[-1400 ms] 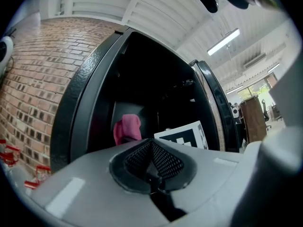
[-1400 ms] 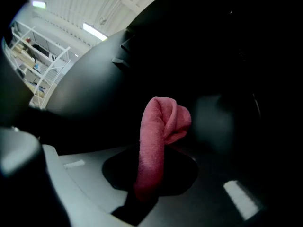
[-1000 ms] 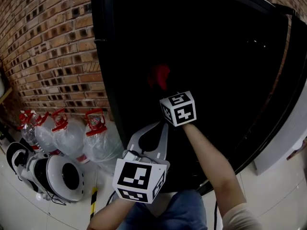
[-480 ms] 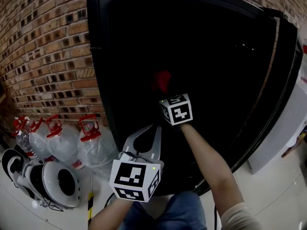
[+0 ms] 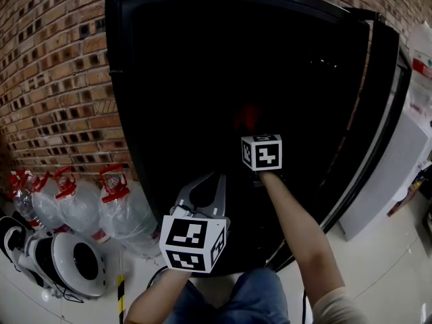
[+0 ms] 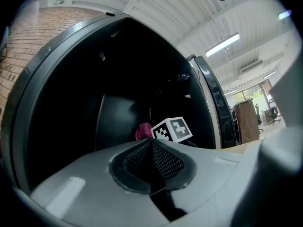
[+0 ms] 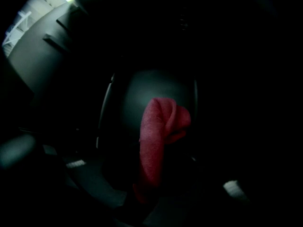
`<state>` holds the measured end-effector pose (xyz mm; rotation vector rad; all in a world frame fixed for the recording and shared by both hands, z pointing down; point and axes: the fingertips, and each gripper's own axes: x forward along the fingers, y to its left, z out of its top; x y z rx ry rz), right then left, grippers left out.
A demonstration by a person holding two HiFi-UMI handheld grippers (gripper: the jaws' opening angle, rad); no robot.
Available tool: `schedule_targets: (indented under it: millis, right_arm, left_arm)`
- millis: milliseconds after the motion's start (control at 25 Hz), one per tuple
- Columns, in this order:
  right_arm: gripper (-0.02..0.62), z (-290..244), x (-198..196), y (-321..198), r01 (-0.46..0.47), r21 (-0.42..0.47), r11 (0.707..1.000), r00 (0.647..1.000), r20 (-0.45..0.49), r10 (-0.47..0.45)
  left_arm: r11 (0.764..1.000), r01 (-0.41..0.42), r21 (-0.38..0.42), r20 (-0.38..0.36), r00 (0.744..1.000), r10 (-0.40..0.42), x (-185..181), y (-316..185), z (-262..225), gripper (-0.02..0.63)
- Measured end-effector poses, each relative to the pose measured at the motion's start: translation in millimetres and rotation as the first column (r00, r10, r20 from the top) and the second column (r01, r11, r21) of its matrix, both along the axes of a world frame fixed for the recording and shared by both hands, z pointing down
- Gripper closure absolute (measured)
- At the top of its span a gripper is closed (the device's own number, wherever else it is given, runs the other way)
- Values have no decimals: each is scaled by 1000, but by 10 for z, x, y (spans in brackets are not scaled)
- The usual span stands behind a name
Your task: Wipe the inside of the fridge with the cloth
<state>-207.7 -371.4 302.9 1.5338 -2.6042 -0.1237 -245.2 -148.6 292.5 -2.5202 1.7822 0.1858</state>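
The black fridge [image 5: 116, 79] stands open, its inside very dark. My right gripper [image 5: 252, 132] reaches into it, shut on a red cloth [image 5: 246, 117] that hangs against the dark back wall. In the right gripper view the cloth [image 7: 158, 131] droops from the jaws, which are barely visible in the dark. My left gripper [image 5: 217, 179] hovers outside, low in front of the opening, shut on nothing. The left gripper view shows its meshed pads [image 6: 165, 162] pressed together, with the cloth [image 6: 142, 132] and the right gripper's marker cube [image 6: 173, 129] beyond them.
The fridge door [image 5: 388, 113] stands open at the right, beside a white appliance [image 5: 398, 174]. Large water jugs with red caps [image 5: 121, 208] and a round white device [image 5: 74, 265] sit on the floor at the left, against a brick wall [image 5: 54, 79].
My right gripper has carried the red cloth to the right across the fridge's back wall. The left gripper has stayed low in front of the opening.
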Motion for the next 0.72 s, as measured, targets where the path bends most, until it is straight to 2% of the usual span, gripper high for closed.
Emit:
schedule_targets:
  millis: [160, 480, 720]
  right_arm:
    - [534, 5, 85, 20, 5, -20, 1000, 999, 48, -4]
    - [534, -59, 180, 195, -1, 1, 1000, 996, 89, 0]
    - [534, -178, 327, 682, 39, 23, 999, 976, 212, -43]
  left_arm:
    - [1000, -2, 2, 14, 1000, 2, 104, -23, 9, 592]
    - [1000, 19, -7, 12, 1000, -18, 130, -56, 31, 593]
    - [1000, 21, -9, 20, 1000, -21, 214, -116, 70, 594]
